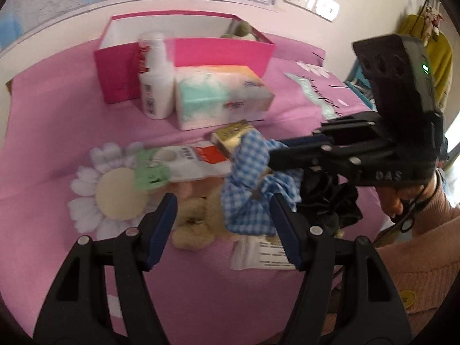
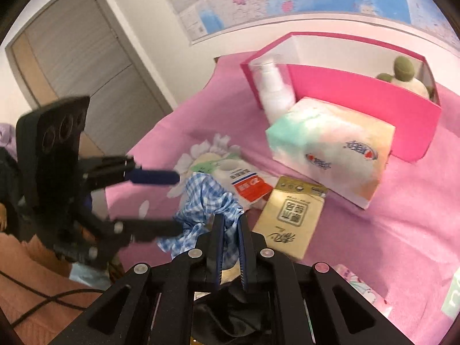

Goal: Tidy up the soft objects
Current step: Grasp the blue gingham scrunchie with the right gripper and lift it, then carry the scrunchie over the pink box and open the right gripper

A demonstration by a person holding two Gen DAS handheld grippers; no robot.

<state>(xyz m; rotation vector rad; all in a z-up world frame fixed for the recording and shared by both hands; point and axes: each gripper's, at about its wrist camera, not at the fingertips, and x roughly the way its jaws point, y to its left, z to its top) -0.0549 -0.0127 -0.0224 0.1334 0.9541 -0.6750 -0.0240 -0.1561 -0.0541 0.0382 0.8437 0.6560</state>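
On a pink bedspread [image 1: 57, 109], against a wall with a map [image 2: 287, 0]: an open magenta box [image 1: 224, 50], white inside. Inside the box, at its far right corner, a green and cream plush toy [image 2: 404, 76]; rest of the box interior hidden by its front wall. Just in front of the box, a white spray bottle [image 1: 156, 83] standing upright, touching a soft tissue pack [image 1: 221, 95] printed mint and peach. Nearer still, a flat gold packet [image 2: 290, 215], a white pouch with a red label [image 2: 247, 185], and a green card [image 1: 151, 172] lying on a daisy printed on the spread.

Centre: blue gingham scrunchie [image 1: 253, 184], lifted off the spread, pinched tight between the clenched pads of the right gripper [image 2: 230, 227]. Black scrunchie [image 1: 327, 198] bunched just under that gripper, against the gingham one. Tan plush bear [image 1: 195, 218] lying below, beside a white printed wrapper [image 1: 264, 253].

Left gripper [image 1: 224, 221] with jaws spread apart, grasping nothing, poised above the bear and the gingham fabric. Peach knitted sleeve [image 1: 425, 253] at the right edge.
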